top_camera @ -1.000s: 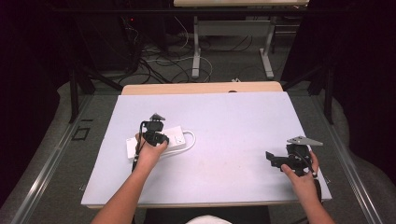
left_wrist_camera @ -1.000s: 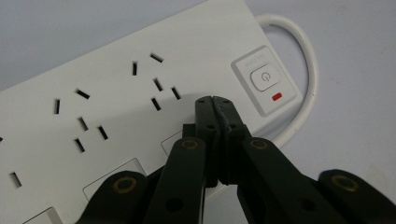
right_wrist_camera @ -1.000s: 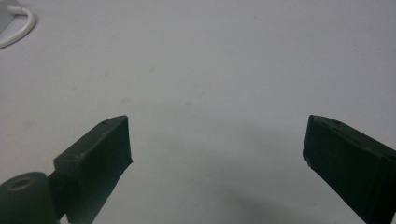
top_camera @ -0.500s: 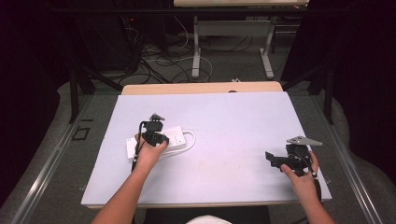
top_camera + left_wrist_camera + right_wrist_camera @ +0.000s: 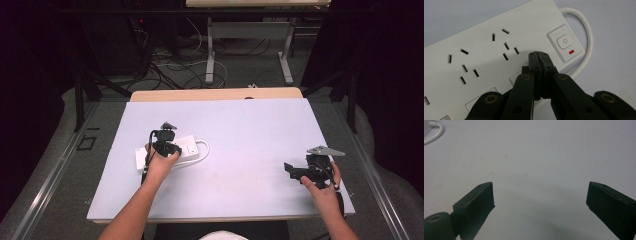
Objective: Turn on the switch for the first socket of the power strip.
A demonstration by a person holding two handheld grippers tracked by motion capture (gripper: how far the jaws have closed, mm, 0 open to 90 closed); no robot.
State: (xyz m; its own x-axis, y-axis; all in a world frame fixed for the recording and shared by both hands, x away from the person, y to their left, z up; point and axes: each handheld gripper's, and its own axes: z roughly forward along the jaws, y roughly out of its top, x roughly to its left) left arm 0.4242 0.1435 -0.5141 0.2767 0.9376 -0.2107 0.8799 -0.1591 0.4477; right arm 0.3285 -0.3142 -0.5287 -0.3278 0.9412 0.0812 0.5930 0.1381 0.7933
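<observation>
A white power strip (image 5: 186,146) lies on the left half of the table, its white cable (image 5: 204,149) looping at its right end. My left gripper (image 5: 165,145) is held over the strip, pointing down at it. In the left gripper view its jaws are shut with nothing between them, the tips (image 5: 538,54) just over the strip (image 5: 481,60), short of the power button (image 5: 565,41) with its red light (image 5: 571,52). My right gripper (image 5: 291,169) rests near the front right of the table. Its jaws (image 5: 540,195) stand wide open over bare table, and the cable (image 5: 435,133) shows far off.
The table is covered by a pale mat (image 5: 250,125), with a wooden strip (image 5: 215,94) along its far edge. Beyond it are table legs (image 5: 210,55) and loose cables (image 5: 170,65) on the floor. Dark frame rails run along both sides.
</observation>
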